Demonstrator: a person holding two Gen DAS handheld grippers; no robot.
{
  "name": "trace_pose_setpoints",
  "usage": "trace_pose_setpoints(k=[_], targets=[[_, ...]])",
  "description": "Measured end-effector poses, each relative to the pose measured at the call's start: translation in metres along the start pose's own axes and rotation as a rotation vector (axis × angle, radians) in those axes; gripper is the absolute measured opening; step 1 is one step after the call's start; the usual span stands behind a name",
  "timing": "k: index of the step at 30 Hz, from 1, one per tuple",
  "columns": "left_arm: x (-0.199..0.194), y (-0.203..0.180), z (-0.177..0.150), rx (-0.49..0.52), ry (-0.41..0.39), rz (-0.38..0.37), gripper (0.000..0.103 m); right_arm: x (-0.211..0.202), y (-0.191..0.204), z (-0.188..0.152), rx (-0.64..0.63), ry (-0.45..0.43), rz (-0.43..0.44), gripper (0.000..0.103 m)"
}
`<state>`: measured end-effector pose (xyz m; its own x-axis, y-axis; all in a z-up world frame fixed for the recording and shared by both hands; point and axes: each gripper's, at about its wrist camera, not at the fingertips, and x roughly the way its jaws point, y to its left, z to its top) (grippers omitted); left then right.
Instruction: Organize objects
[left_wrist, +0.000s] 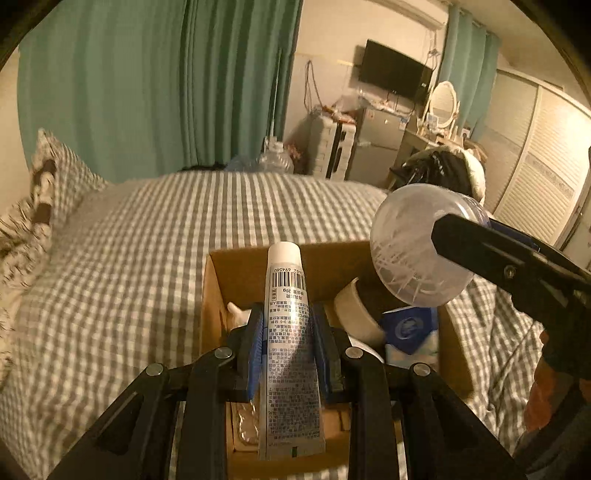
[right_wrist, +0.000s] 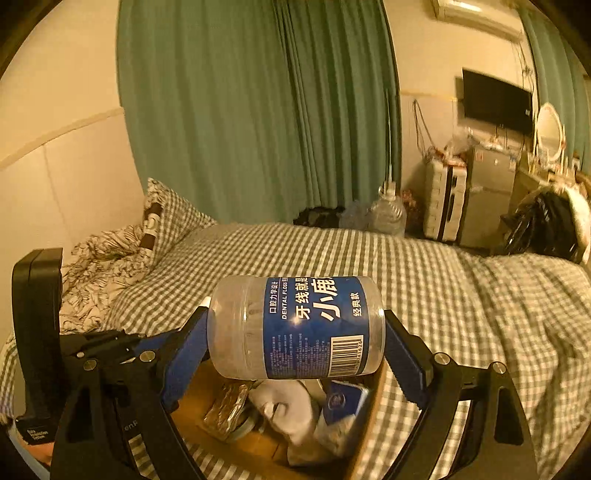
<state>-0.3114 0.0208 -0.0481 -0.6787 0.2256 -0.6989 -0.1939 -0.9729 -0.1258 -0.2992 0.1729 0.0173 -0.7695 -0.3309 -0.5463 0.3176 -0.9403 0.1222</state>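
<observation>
The left gripper (left_wrist: 288, 343) is clamped on a white tube (left_wrist: 288, 354), which runs lengthwise between its fingers with the cap end pointing ahead over the open cardboard box (left_wrist: 212, 295) on the checked bedcover (left_wrist: 129, 258). The right gripper (right_wrist: 295, 343) pinches a clear floss jar (right_wrist: 295, 326) with a blue label sideways between its fingertips, just above the same box.

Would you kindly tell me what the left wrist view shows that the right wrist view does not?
Only the left wrist view shows the left claw shut on a white tube and a tape roll in the box. Only the right wrist view shows the jar's blue dental floss label and a foil packet. Both show the cardboard box, the floss jar in the right claw, and the checked bed.
</observation>
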Motion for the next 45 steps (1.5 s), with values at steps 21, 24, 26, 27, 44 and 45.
trace_pose_setpoints(k=[21, 24, 26, 27, 44, 45], targets=[[-0.089, -0.016, 0.011, -0.003, -0.143, 0.028, 0.081, -0.056, -0.001, 0.011, -0.009, -0.07, -0.069, 0.096], [-0.13, -0.025, 0.015, 0.0, -0.207, 0.034, 0.09, -0.099, 0.006, 0.018, -0.028, -0.114, -0.116, 0.098], [-0.152, -0.031, 0.02, 0.01, -0.249, 0.037, 0.093, -0.129, 0.008, 0.02, -0.034, -0.149, -0.144, 0.101], [-0.162, -0.033, 0.02, 0.016, -0.27, 0.039, 0.094, -0.143, 0.009, 0.021, -0.034, -0.165, -0.156, 0.102], [-0.28, -0.06, -0.031, -0.001, -0.588, 0.119, 0.103, -0.279, 0.046, -0.011, -0.158, -0.447, -0.281, 0.103], [-0.277, -0.06, -0.035, -0.001, -0.587, 0.127, 0.103, -0.277, 0.047, -0.016, -0.158, -0.449, -0.281, 0.103]])
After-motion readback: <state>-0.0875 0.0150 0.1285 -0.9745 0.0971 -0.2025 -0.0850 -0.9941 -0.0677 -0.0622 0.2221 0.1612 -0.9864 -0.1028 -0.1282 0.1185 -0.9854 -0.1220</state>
